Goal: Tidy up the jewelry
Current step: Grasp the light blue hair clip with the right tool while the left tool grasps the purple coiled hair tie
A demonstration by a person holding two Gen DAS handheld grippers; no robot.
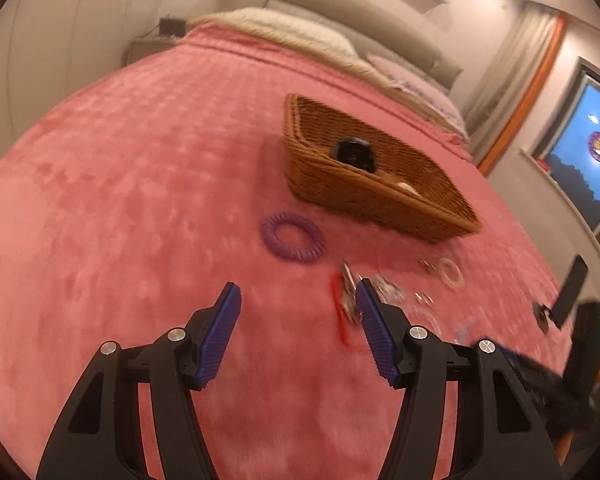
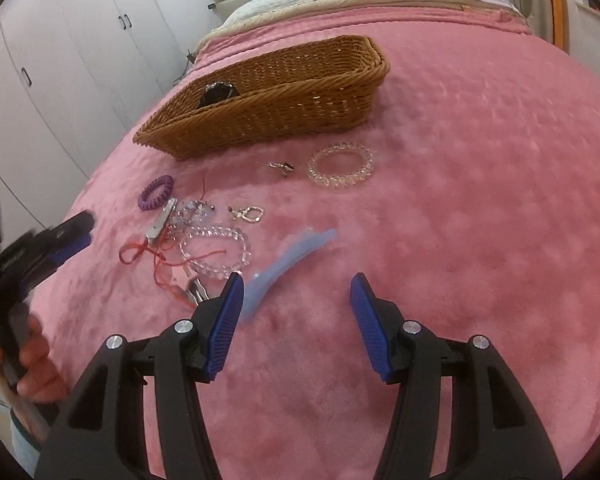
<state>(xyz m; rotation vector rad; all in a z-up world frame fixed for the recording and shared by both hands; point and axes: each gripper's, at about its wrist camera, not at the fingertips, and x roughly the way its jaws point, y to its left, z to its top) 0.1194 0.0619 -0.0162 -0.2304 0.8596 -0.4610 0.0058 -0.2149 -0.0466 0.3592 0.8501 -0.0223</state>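
Jewelry lies scattered on the pink bedspread [image 2: 480, 152], in front of a brown wicker basket [image 2: 284, 112] that sits toward twelve o'clock in the right wrist view. Closest to the basket, at about one o'clock from the pile, rests a clear beaded bracelet [image 2: 340, 170], with a small silver charm [image 2: 282, 168] just beside it at its nine o'clock. A purple coil bracelet [image 2: 156, 192] lies at ten o'clock, next to a tangle of red cord [image 2: 140, 250], silver clips and a second clear bead bracelet [image 2: 216, 252]. A pale blue hair clip [image 2: 284, 256] lies just ahead of the right gripper [image 2: 296, 288], whose blue-padded jaws stand wide apart and hold nothing. The left gripper [image 1: 298, 296] hangs over the blanket with its jaws also spread, empty, the purple coil at its twelve o'clock. Inside the basket sits a dark object [image 1: 354, 154], too blurred to name
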